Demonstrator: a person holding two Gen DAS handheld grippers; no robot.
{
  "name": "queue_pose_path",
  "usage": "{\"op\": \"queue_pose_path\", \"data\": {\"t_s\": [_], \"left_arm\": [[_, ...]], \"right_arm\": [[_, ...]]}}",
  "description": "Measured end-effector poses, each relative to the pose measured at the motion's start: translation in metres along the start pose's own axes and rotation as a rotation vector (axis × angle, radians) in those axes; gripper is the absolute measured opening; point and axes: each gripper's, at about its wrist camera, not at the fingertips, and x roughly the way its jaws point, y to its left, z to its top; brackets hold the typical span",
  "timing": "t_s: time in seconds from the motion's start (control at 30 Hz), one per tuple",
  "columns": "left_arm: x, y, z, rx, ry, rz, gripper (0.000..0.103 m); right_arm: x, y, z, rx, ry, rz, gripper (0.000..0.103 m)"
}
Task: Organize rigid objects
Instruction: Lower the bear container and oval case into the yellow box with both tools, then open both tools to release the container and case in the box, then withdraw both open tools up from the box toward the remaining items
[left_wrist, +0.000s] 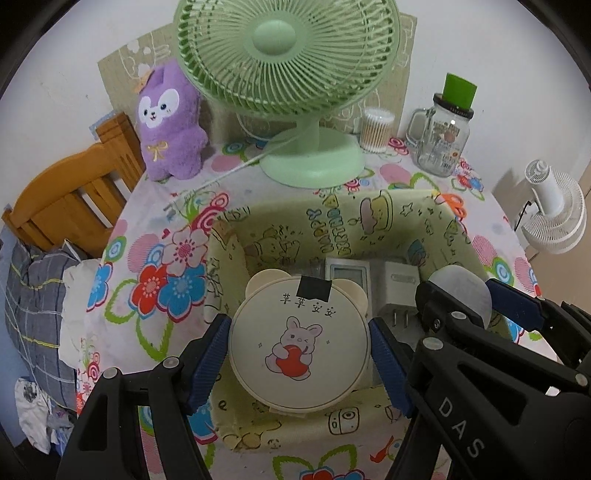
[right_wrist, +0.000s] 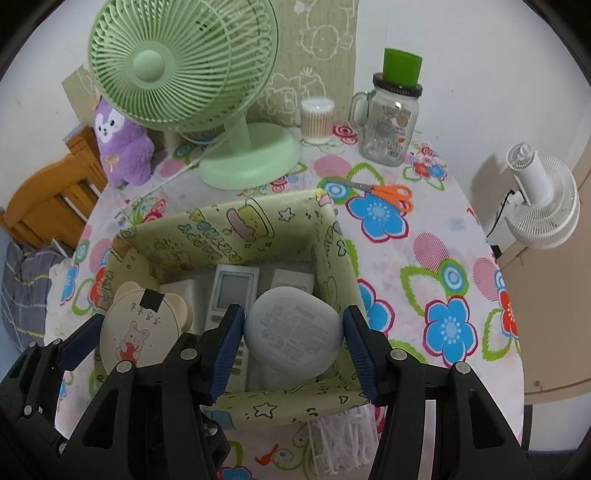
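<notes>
The left gripper (left_wrist: 299, 354) was closed on a round cream case (left_wrist: 299, 343) with bear ears and a rabbit print, the blue pads pressed against its left and right edges. The right gripper (right_wrist: 291, 347) was clamped likewise on a pale grey oval earbud case (right_wrist: 291, 328), its long axis lying roughly across the span between the pads. Both cases were held over the open top of the printed fabric box (right_wrist: 258, 221), which lay directly below and ahead of the two claws; neither case appeared to be resting on the floor of the box, though this could not be told for certain. The cream case was placed toward the left wall of the box, the grey case toward the right. Beneath them, a remote control (right_wrist: 234, 288) and a white charger plug (left_wrist: 399, 291) were seen already lying inside. The coming move was judged to be a straight lowering and release. Farther off, orange scissors (right_wrist: 388, 194) were left on the flowered tablecloth (right_wrist: 461, 295), nearer the right hand. Beyond stood a green fan (right_wrist: 192, 74) and a glass jar (right_wrist: 388, 122).
</notes>
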Motion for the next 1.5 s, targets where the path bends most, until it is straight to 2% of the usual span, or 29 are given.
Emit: {"op": "queue_pose_path", "data": {"t_s": [0.43, 0.9, 1.0, 1.07, 1.5], "left_arm": [[0.007, 0.000, 0.001, 0.009, -0.003, 0.004, 0.078], [-0.005, -0.002, -0.003, 0.018, 0.013, -0.002, 0.083], [-0.012, -0.003, -0.005, 0.023, 0.002, 0.003, 0.083], [-0.020, -0.004, -0.005, 0.026, -0.015, -0.015, 0.090], [-0.057, -0.007, -0.010, 0.029, -0.074, -0.020, 0.096]], "right_arm": [[0.008, 0.000, 0.000, 0.010, -0.002, 0.003, 0.060], [-0.007, 0.000, -0.006, -0.009, 0.001, 0.009, 0.067], [-0.016, -0.001, -0.007, -0.012, -0.013, -0.025, 0.076], [-0.022, -0.002, -0.008, -0.006, -0.035, -0.016, 0.087], [-0.062, -0.007, -0.016, 0.005, -0.099, -0.003, 0.091]]}}
